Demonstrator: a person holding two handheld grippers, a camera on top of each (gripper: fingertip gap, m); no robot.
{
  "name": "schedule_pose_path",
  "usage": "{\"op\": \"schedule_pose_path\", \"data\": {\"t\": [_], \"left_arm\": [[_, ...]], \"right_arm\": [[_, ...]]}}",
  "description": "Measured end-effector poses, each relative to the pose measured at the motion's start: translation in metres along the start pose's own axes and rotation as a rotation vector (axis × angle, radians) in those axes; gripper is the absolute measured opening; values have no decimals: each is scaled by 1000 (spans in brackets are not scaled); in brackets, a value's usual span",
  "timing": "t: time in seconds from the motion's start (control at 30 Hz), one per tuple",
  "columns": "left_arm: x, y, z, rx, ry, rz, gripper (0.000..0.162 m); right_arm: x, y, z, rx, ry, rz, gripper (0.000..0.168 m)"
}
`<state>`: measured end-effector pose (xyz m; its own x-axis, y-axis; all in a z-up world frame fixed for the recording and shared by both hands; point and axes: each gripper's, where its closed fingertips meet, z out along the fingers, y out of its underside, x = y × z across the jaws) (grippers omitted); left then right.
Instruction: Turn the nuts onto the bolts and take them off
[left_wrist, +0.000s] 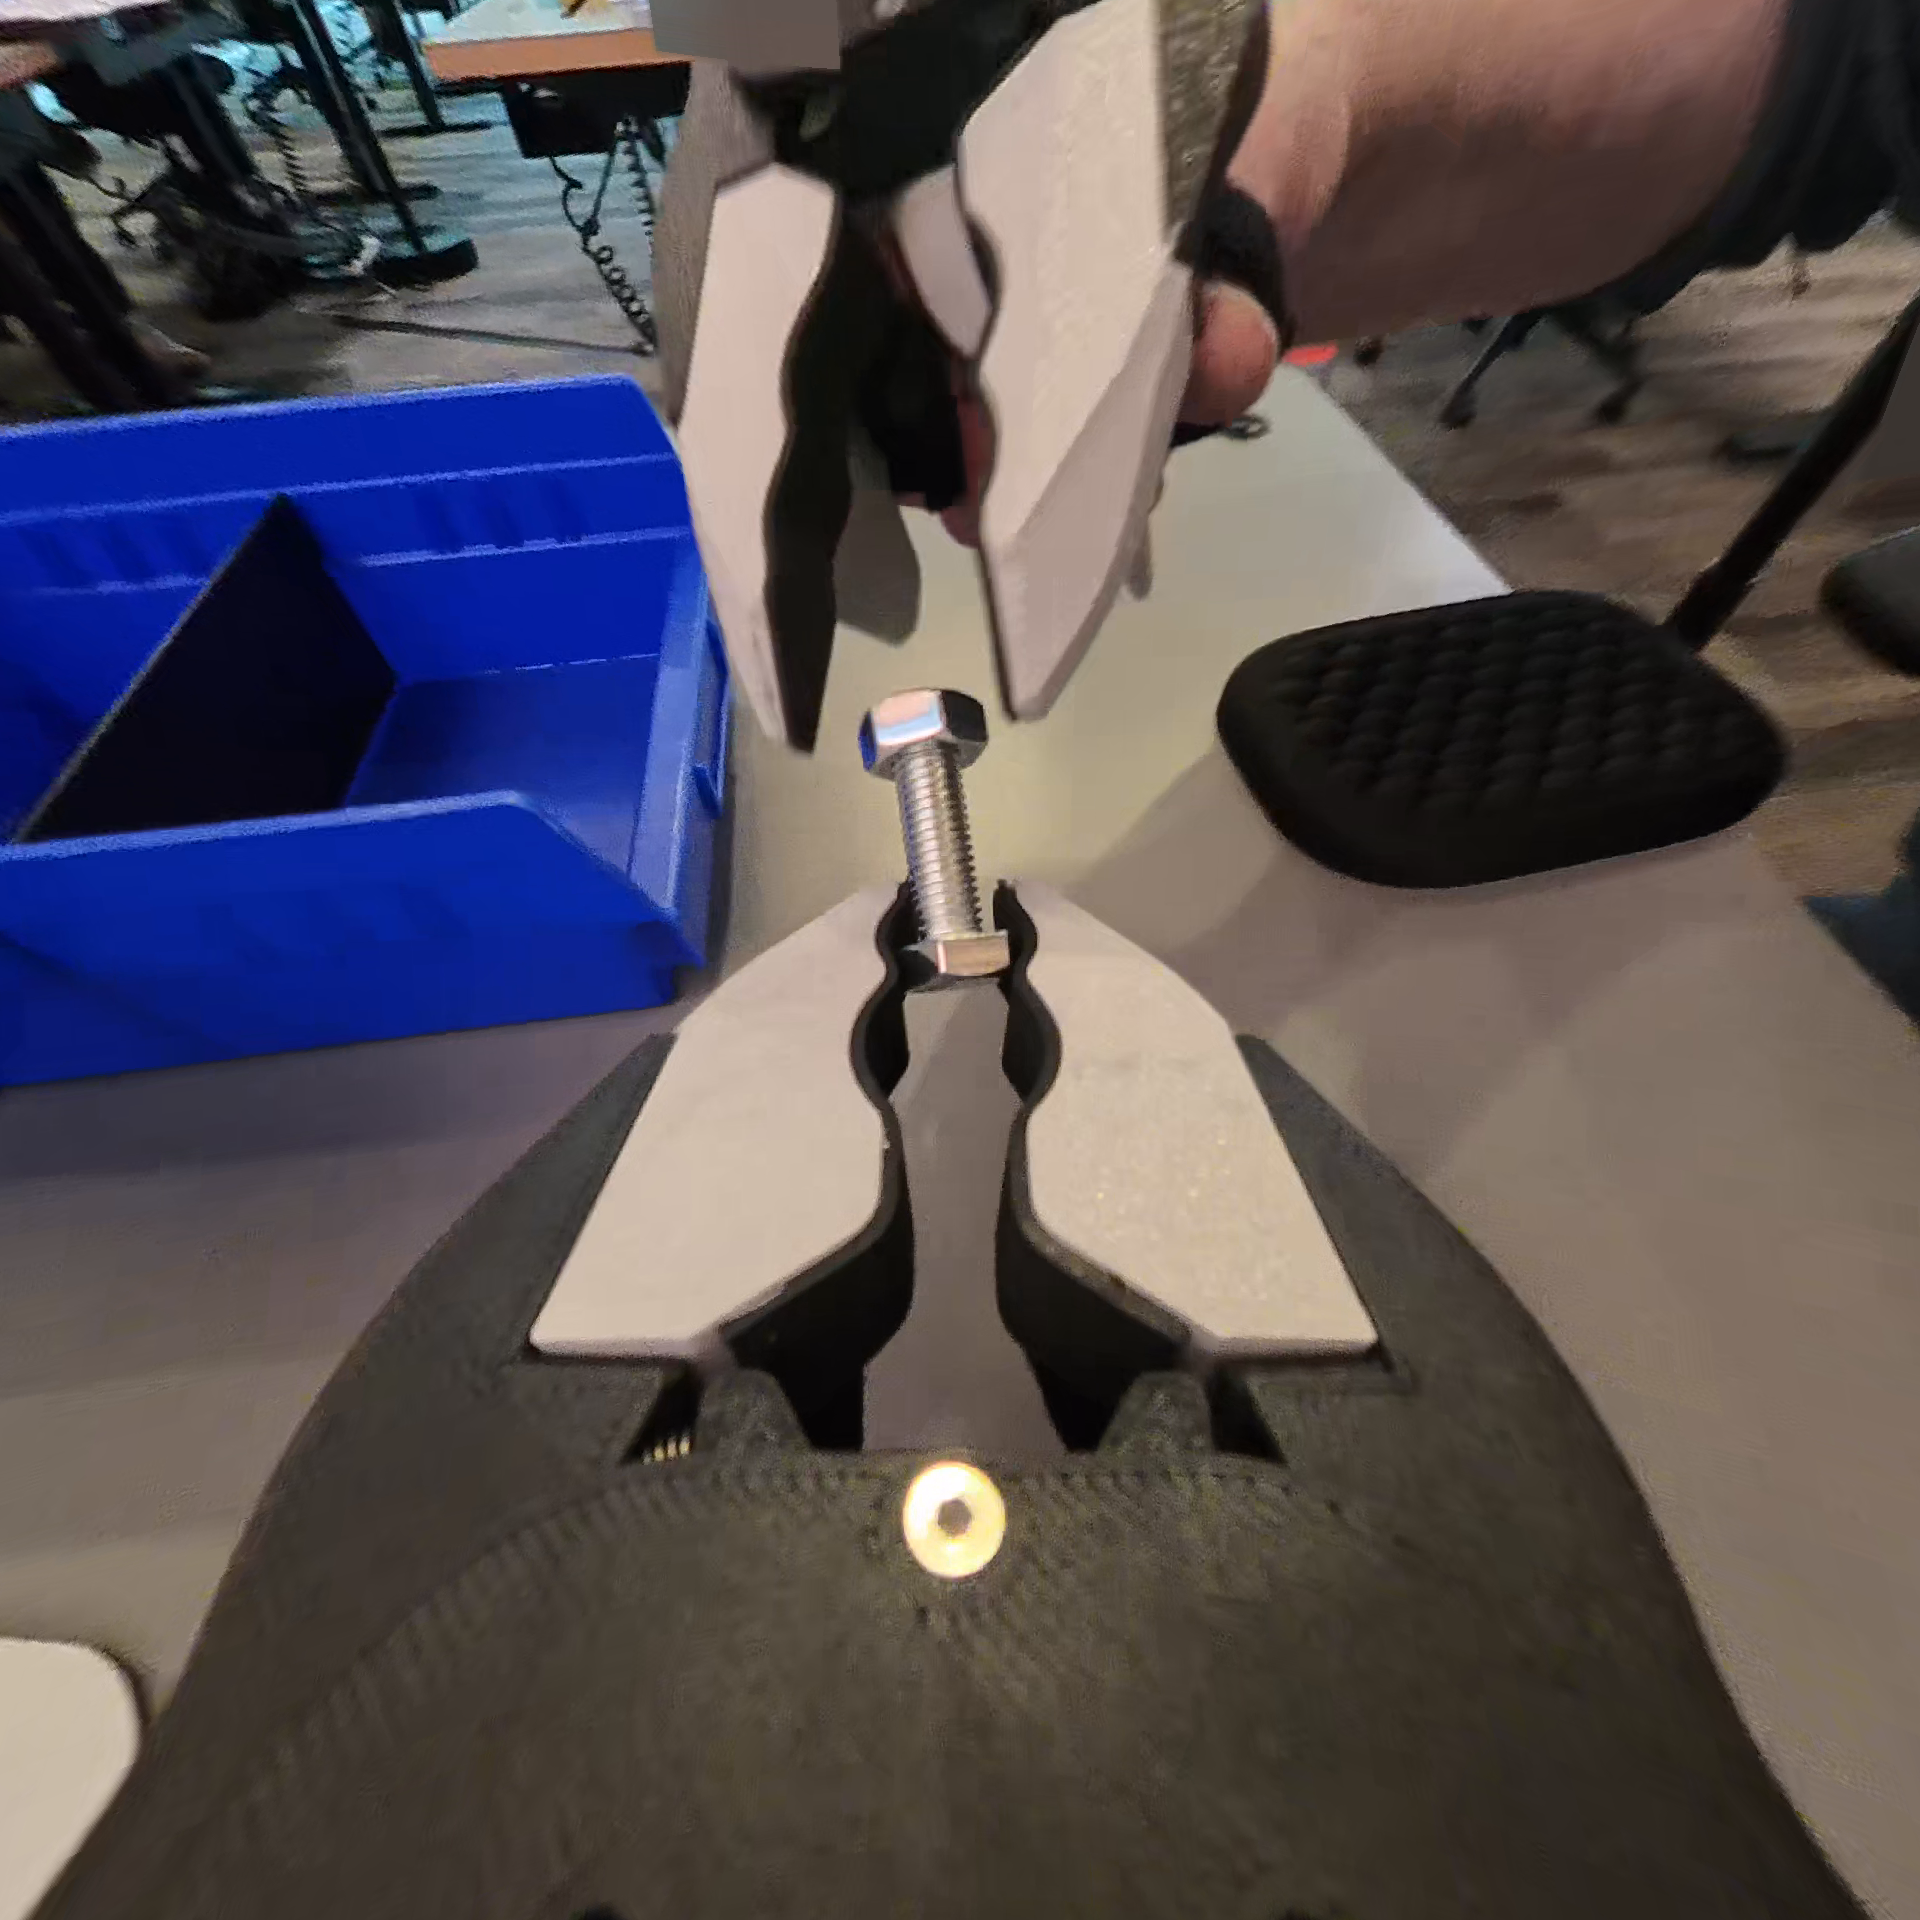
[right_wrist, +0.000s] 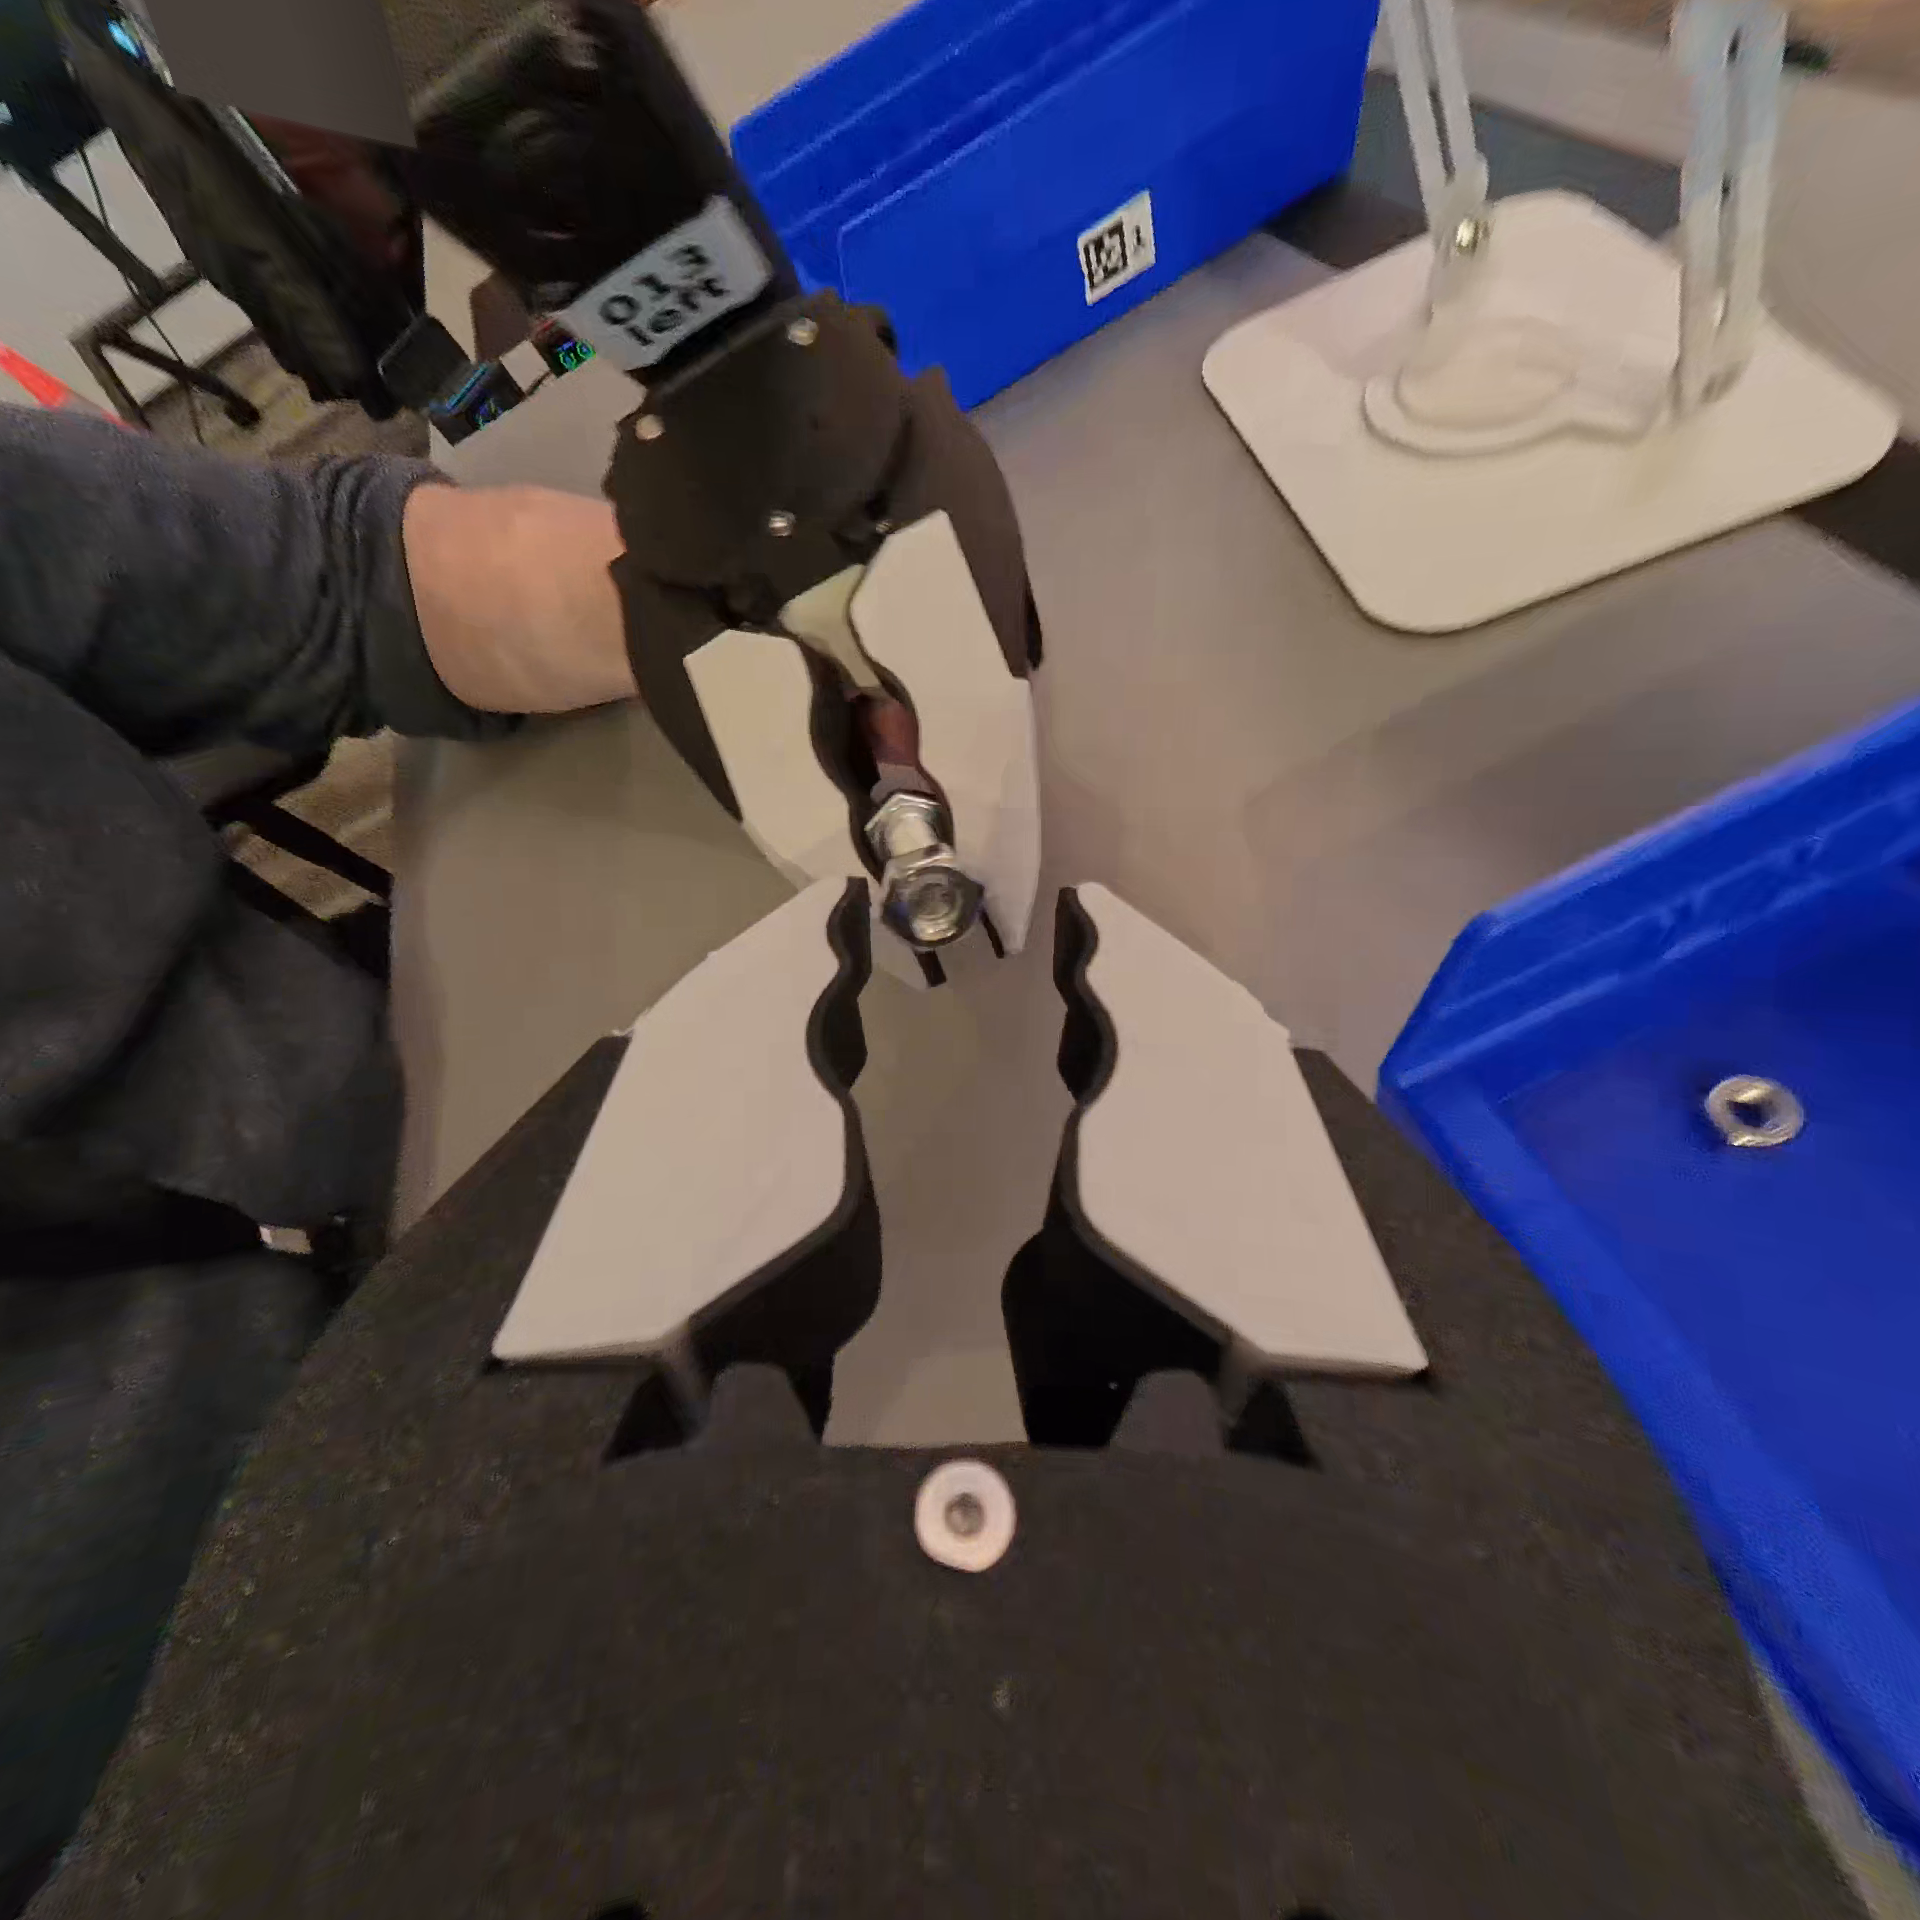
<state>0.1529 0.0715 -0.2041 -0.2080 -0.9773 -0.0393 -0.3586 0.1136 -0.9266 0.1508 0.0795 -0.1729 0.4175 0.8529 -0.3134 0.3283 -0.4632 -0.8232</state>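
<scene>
My left gripper (left_wrist: 951, 909) is shut on a silver nut (left_wrist: 954, 956) that sits on the threads of a silver bolt (left_wrist: 935, 831). The bolt sticks out past the fingertips, with its hex head (left_wrist: 923, 727) at the far end. My right gripper (left_wrist: 909, 717) comes in from above, open, with one fingertip on each side of the bolt head and small gaps to it. In the right wrist view, the right gripper (right_wrist: 961, 899) is open, and the bolt head (right_wrist: 930, 909) points at the camera between its tips. The left gripper (right_wrist: 971, 951) holds the nut (right_wrist: 904, 831) behind it.
A blue divided bin (left_wrist: 343, 935) stands on the grey table (left_wrist: 1351, 1143) to the left. A black textured pad (left_wrist: 1496, 727) lies to the right. Another blue bin (right_wrist: 1507, 1143) holds a loose nut (right_wrist: 1754, 1112). A white stand base (right_wrist: 1558, 416) and a third blue bin (right_wrist: 1039, 187) stand behind. Less than 4 cm separates the two grippers' tips.
</scene>
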Motion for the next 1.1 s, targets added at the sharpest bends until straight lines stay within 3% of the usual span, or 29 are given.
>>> {"op": "schedule_pose_path", "data": {"t": [0.07, 0.13, 0.27, 0.57, 1.03, 1.1], "left_arm": [[1, -1, 3, -19, -29, 36, 14], [-1, 2, 5, -43, -55, 55, 14], [-3, 7, 6, -56, -58, 48, 14], [-13, 16, 9, -159, -162, 90, 21], [-12, 16, 10, -167, -183, 118, 15], [-15, 15, 9, -166, -209, 131, 15]], "right_arm": [[1, 4, 5, 6, -29, 78, 31], [-1, 7, 8, 3, -52, 95, 19], [0, 8, 10, -12, -10, 36, 18], [5, 10, 13, -227, 225, -209, 19], [2, 6, 13, -202, 267, -214, 19], [1, 4, 13, -187, 264, -202, 29]]}}
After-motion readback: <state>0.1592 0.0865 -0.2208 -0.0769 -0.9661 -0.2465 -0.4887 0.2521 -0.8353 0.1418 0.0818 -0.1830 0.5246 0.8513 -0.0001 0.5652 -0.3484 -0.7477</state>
